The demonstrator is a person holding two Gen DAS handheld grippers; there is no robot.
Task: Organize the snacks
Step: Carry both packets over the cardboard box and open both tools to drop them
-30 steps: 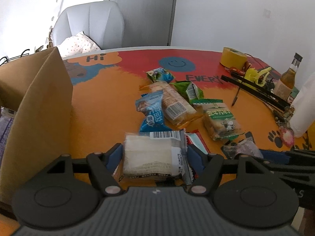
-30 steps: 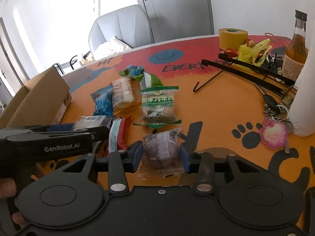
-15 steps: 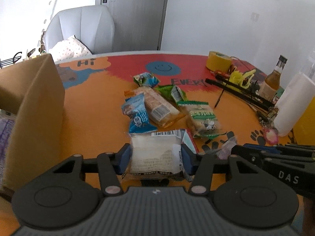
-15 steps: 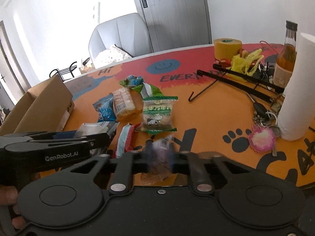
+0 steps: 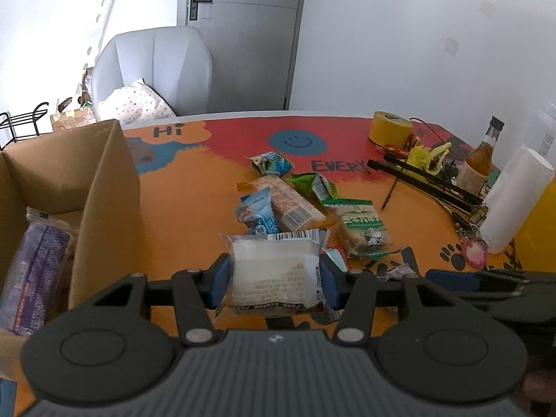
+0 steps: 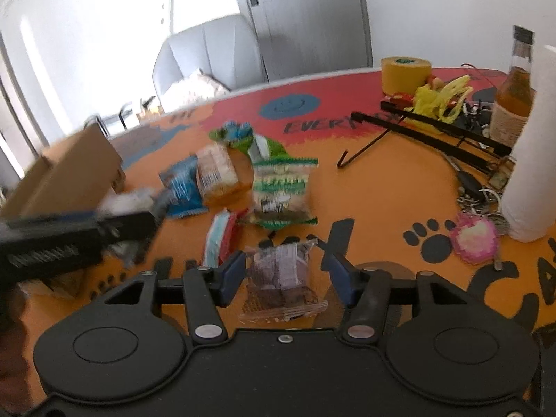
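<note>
My left gripper (image 5: 274, 279) is dark grey with a ribbed top, my right gripper (image 6: 286, 274) is black. Both have blue pads, round discs and silver screws.

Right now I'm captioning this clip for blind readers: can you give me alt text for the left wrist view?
The left gripper holds a white snack pack between its blue pads, above an orange table. An open cardboard box stands to the left, and more snack packets lie scattered beyond.

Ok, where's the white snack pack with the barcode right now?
In the left wrist view the white snack pack sits low and central, clamped in the left gripper, just right of the brown cardboard box.
</note>
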